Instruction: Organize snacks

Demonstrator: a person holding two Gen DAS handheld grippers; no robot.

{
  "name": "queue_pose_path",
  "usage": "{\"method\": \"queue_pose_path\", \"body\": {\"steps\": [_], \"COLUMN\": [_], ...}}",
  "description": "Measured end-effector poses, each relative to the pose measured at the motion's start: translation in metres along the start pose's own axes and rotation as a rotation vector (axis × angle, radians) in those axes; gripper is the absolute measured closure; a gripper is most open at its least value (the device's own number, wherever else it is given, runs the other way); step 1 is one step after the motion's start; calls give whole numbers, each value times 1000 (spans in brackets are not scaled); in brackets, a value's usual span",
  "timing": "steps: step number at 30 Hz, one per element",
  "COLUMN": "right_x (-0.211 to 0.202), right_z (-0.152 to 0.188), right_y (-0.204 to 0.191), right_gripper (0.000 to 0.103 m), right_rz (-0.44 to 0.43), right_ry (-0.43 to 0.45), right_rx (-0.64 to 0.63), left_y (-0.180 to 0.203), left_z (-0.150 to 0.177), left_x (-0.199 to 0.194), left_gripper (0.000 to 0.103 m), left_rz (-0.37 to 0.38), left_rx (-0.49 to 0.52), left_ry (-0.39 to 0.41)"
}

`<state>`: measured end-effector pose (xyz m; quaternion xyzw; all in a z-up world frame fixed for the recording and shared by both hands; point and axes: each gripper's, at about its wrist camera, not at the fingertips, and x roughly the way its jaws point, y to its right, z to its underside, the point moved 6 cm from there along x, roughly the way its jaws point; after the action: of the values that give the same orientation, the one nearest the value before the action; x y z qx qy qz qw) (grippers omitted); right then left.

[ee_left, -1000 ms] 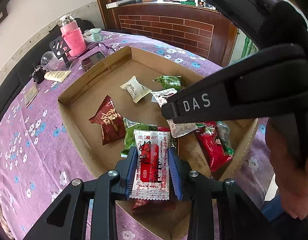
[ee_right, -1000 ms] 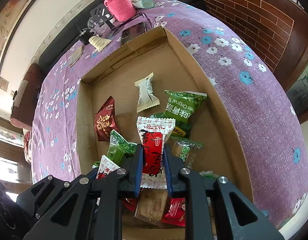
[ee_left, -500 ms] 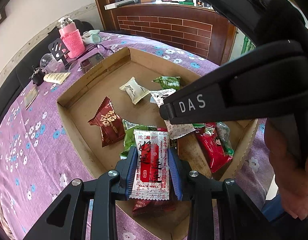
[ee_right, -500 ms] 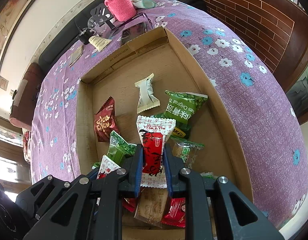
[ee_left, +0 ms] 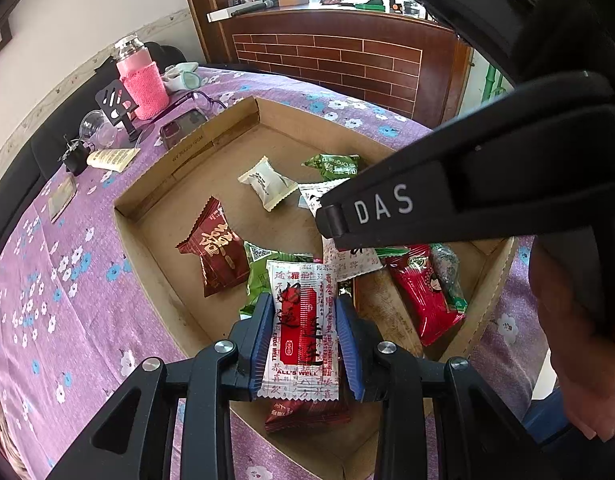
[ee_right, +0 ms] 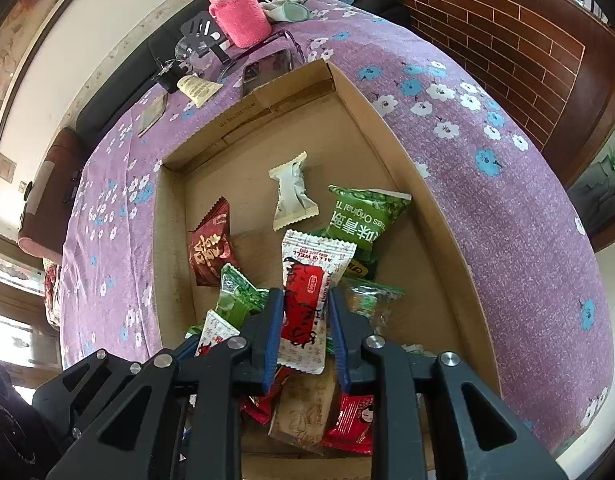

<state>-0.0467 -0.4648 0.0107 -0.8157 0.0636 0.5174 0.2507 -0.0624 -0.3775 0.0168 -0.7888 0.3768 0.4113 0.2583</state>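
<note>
The left gripper [ee_left: 305, 336] is pinching one white-and-red sachet [ee_left: 303, 328]; the right gripper [ee_right: 305, 334], fingers spreading, is bracketing a second white-and-red sachet [ee_right: 307, 300] above the shallow cardboard tray [ee_right: 427, 216].

1. Far end of the cardboard tray [ee_right: 347, 92] lies bare, so there's open floor behind the white packet [ee_right: 291, 196].
2. Near end is crowded: piled snack packets [ee_right: 307, 412] crowd under both tools.
3. The tray walls fence in every side.
4. In the left wrist view, the right tool [ee_left: 459, 204] crosses above the tray's right side.
5. Beyond the tray, a pink bottle [ee_right: 237, 12], phone [ee_right: 267, 70] and clutter fill the counter [ee_right: 507, 216].
</note>
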Motion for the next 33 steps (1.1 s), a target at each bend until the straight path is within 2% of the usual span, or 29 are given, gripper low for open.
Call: {"method": "queue_pose_path", "body": {"steps": [7,11,14,19,21,26,30,33], "right_x": [-9,-14,-18,-27,-31,-38,-41,-49], "right_z": [-2,-2,-2,0,1,8,13,18], "right_y": [3,4,5,4,5,5,2,1], "right_gripper": [56,46,38,22,19,13,11,7], "right_rz": [13,21,29,62,69,92,97,120], "right_ry": [44,66,83,120,135,152,153,202], "right_rx": [5,7,7,-7,-9,-9,-7,-13], "left_y": [1,3,4,6,7,4,-5,-13], "left_z": [0,-2,-4,-5,-3,1,4,9], "left_x": [-3,-5,-7,-12,-14,-20,-25,-28], "left_gripper": [67,58,55,44,41,27,23,18], "left_rz": [-2,-1,-2,-2,-2,-7,-10,-13], "left_rx": [5,9,12,18,21,12,-17,-45], "left_ry": [7,13,21,33,37,41,42,43]}}
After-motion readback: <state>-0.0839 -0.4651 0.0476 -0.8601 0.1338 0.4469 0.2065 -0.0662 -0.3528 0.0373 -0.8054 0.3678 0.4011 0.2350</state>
